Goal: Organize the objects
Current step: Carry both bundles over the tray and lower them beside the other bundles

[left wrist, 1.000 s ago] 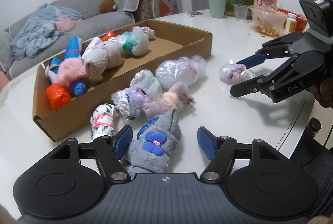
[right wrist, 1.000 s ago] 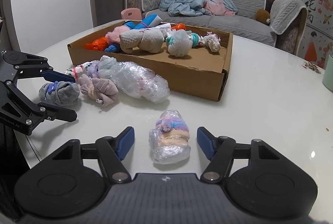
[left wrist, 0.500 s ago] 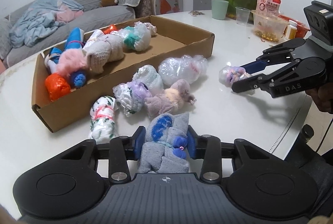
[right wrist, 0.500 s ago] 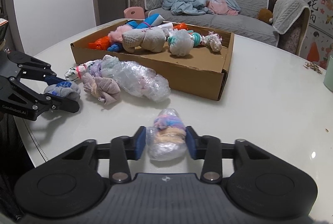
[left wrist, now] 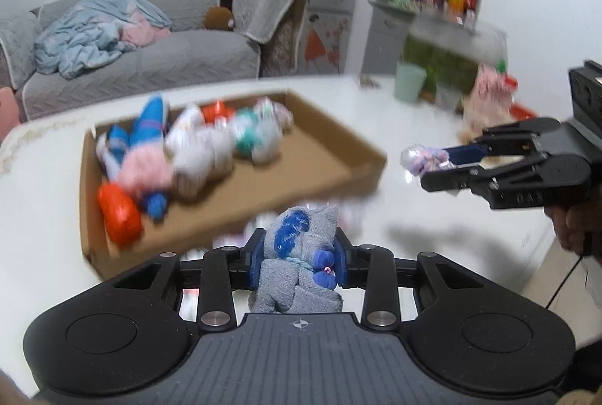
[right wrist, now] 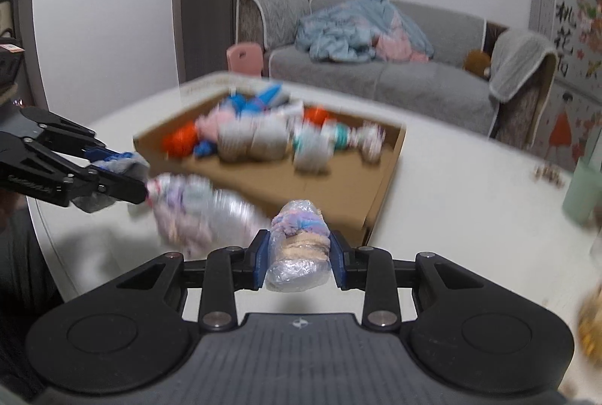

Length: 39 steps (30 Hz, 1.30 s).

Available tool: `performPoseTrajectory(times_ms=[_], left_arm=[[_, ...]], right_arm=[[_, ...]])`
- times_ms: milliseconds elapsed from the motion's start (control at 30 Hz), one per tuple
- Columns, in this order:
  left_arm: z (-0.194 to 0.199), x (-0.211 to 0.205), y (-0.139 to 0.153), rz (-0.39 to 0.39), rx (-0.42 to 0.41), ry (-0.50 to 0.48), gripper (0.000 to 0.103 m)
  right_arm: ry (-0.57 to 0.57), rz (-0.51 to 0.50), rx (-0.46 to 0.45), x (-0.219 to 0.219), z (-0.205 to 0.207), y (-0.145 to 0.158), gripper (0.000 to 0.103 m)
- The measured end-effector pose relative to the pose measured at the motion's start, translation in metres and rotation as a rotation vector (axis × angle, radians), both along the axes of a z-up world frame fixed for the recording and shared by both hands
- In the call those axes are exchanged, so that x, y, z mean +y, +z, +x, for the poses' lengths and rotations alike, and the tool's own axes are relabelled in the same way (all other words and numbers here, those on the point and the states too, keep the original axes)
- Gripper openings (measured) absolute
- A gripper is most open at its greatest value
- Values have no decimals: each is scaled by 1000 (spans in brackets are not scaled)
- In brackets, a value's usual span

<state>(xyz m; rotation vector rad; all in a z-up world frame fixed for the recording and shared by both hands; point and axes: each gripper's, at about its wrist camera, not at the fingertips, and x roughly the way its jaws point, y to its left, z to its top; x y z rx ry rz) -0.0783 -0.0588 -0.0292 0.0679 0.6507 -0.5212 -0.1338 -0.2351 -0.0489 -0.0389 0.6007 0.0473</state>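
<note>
My left gripper (left wrist: 297, 254) has its jaws closing, and the pads press a rolled grey sock (left wrist: 301, 239) with blue bows, held above the white table. My right gripper (right wrist: 299, 256) is shut on a plastic-wrapped pastel sock bundle (right wrist: 301, 235), also in the air. Each gripper shows in the other view: the right gripper (left wrist: 432, 168) with its bundle (left wrist: 421, 156) at the right, the left gripper (right wrist: 131, 175) with the grey sock (right wrist: 131, 164) at the left. Ahead lies a shallow cardboard box (left wrist: 357, 156) with several rolled socks along its far-left side.
Several loose wrapped bundles (right wrist: 195, 209) lie on the table in front of the box (right wrist: 391, 156). A green cup (left wrist: 409, 81), a glass tank (left wrist: 451, 55) and snack packs stand at the far right. A grey sofa (left wrist: 131, 66) is behind. A hand (left wrist: 575, 224) holds the right gripper.
Both grippers shut on the bundles that lay between their fingers, then lifted them off the table. The view is now higher and blurred with motion.
</note>
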Motion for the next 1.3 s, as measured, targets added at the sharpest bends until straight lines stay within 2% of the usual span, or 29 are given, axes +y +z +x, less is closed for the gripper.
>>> performPoseTrajectory(times_ms=[167, 333, 467, 667, 833, 1000, 1067, 1300], left_arm=[[40, -19, 35, -4, -31, 35, 42], [92, -35, 51, -74, 44, 65, 42], [127, -53, 42, -131, 145, 47, 42], [172, -69, -5, -212, 349, 29, 42], [199, -81, -35, -122, 355, 46, 42], [203, -96, -43, 92, 169, 73, 42], [199, -101, -48, 152, 109, 63, 42], [196, -107, -54, 190, 77, 43, 42]], right_arm=[[13, -28, -41, -16, 28, 41, 30], [15, -11, -19, -38, 70, 57, 30], [8, -11, 8, -48, 101, 60, 30], [7, 8, 37, -56, 124, 53, 30], [12, 11, 63, -56, 130, 45, 30], [9, 21, 99, -59, 140, 32, 30], [6, 27, 118, -61, 147, 27, 30], [13, 27, 189, -63, 164, 8, 30]])
